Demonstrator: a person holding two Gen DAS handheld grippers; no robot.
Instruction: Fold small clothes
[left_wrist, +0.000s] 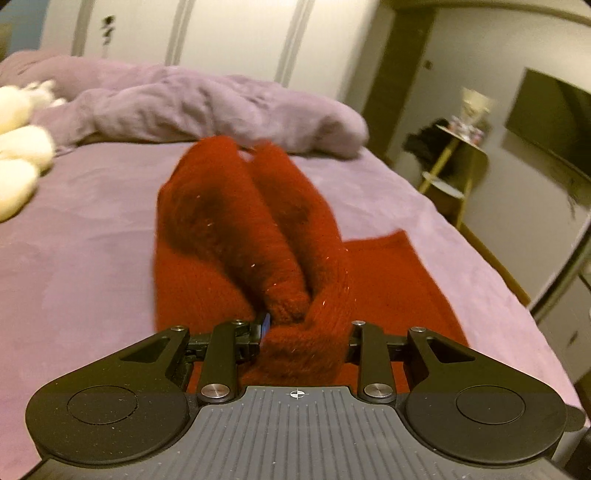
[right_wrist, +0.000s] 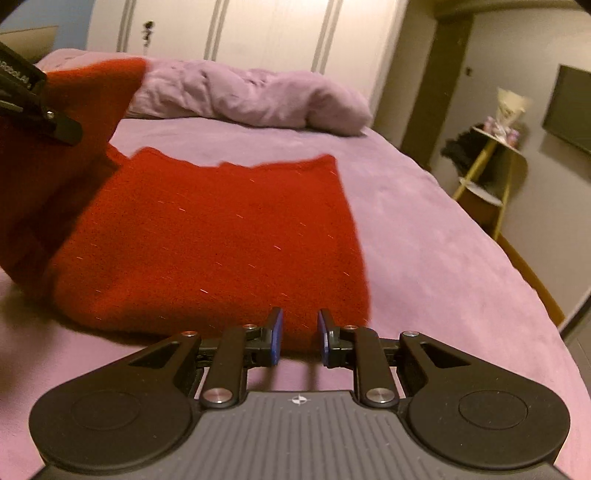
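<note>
Left wrist view: the left gripper (left_wrist: 306, 332) is clamped on a bunched fold of the red knitted garment with sparse glitter threads (left_wrist: 258, 236). Held cloth rises from the lilac bed sheet (left_wrist: 92, 229) and runs away from the jaws toward the crumpled lilac duvet (left_wrist: 221, 99), in two rolled ridges. Its long axis lies along the gripper's pointing line. A flat part of the garment stays on the sheet to the right of the ridges.

Right wrist view: the right gripper (right_wrist: 300, 336) stands narrowly parted, with nothing between its blue pads (right_wrist: 276, 332). It hovers just beside the near hem of the garment (right_wrist: 221, 236), which lies flat on the sheet (right_wrist: 443, 258), short of the duvet (right_wrist: 258, 96). At far left the left gripper (right_wrist: 64, 129) lifts the garment's left portion off the sheet.

Judgement: the left hand carries the fold. The lifted flap must travel rightward across the flat panel. The right gripper is nearer the hem and free to pin it.
</note>
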